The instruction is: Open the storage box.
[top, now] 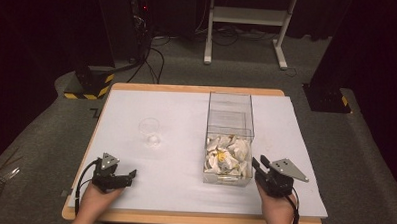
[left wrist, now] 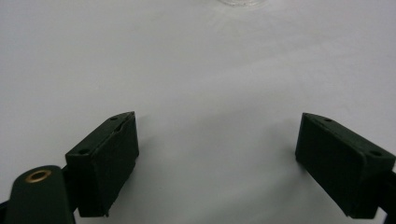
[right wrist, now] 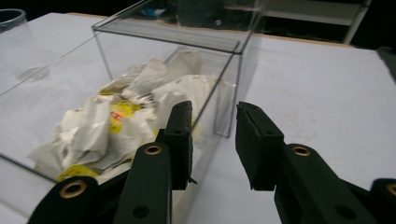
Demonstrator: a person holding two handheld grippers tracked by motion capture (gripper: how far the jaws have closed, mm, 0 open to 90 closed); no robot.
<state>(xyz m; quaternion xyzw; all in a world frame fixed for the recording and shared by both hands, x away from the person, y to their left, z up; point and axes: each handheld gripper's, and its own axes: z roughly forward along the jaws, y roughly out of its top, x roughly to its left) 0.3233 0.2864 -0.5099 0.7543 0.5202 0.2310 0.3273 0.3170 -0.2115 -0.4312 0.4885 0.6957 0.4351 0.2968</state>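
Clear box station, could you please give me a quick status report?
Left gripper open, resting on white table. Right gripper slightly open, nothing between the jaws, beside clear box holding tea bags. Plastic cup stands apart; nothing in the way.

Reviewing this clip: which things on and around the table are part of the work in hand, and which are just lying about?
In the job:
- clear box, with tea bags in its near end
- right gripper, jaws slightly apart beside the box's wall
- left gripper, wide open over bare table
- possibly the clear cup

Lying about:
- white stand on the floor
- cables
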